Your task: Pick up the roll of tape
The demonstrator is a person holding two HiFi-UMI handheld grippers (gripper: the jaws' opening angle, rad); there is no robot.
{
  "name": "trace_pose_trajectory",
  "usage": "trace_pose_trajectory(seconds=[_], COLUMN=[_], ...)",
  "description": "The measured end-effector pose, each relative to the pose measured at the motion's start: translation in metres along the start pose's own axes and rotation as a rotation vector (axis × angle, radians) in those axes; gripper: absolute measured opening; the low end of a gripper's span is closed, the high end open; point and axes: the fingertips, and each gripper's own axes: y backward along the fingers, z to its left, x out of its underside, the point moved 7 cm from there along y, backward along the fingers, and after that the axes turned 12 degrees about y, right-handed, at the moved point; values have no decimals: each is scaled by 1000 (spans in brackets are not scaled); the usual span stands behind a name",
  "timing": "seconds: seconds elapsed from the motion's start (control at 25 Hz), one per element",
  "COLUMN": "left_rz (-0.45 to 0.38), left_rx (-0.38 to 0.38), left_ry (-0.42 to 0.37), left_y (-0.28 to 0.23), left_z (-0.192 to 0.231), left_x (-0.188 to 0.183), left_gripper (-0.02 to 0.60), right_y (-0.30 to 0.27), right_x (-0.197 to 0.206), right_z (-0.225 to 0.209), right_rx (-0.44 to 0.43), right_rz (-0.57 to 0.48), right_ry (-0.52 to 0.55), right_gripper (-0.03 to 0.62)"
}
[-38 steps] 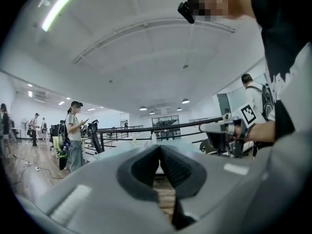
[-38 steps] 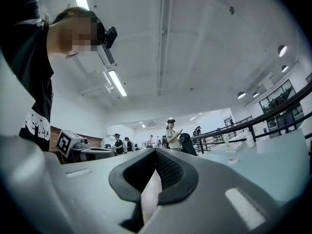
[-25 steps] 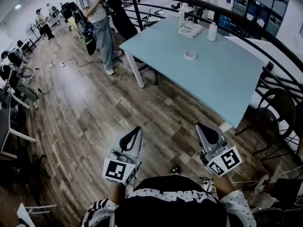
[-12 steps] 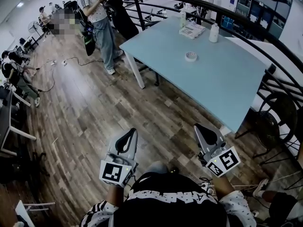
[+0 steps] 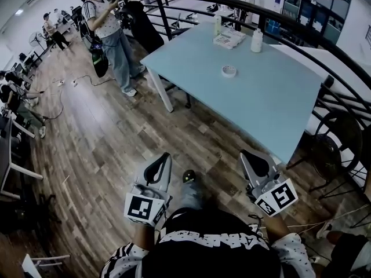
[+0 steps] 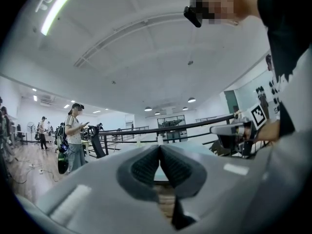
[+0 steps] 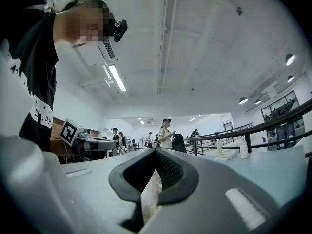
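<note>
A small white roll of tape (image 5: 229,70) lies flat near the middle of the light blue table (image 5: 266,106), far ahead of both grippers. My left gripper (image 5: 164,157) is held over the wooden floor, short of the table, jaws shut with nothing between them. My right gripper (image 5: 246,154) hangs just before the table's near corner, also shut and empty. In the left gripper view the pads (image 6: 146,167) meet at the tips; the right gripper view shows its pads (image 7: 168,169) closed too. Neither gripper view shows the tape clearly.
A person (image 5: 110,39) stands at the table's far left corner. Two bottles (image 5: 257,40) (image 5: 218,23) and a flat stack (image 5: 229,38) sit at the table's far edge. A black curved railing (image 5: 290,25) runs behind it, and a dark chair (image 5: 333,143) stands at the right.
I have stepped forward across the floor; a leg and shoe now show between the grippers. The standing person has drifted left in view. Both grippers stay shut.
</note>
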Motion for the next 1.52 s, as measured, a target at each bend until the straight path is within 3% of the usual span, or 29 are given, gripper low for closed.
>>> trace_pose_trajectory(seconds=[0.44, 0.6, 0.68, 0.84, 1.04, 1.28, 1.52], left_rz=[6, 58, 36, 11, 27, 80, 26], left_rx=[52, 55, 66, 99, 90, 76, 100], left_ry=[24, 13, 38, 14, 64, 56, 79], left_y=[-60, -83, -94, -120, -140, -161, -188], left_z=[46, 68, 80, 109, 140, 189, 231], left_x=[2, 8, 10, 10, 15, 14, 5], left_gripper=[0, 0, 0, 0, 0, 0, 0], right_y=[-56, -80, -95, -128, -163, -213, -263], right_x=[16, 29, 34, 41, 54, 58, 58], right_z=[-24, -32, -37, -47, -53, -65, -79], right_rx=[28, 26, 30, 44, 38, 56, 67], right_rz=[25, 50, 55, 70, 96, 119, 160], right_ry=[-3, -15, -18, -19, -23, -5, -11], right_gripper=[2, 2, 2, 2, 2, 2, 2])
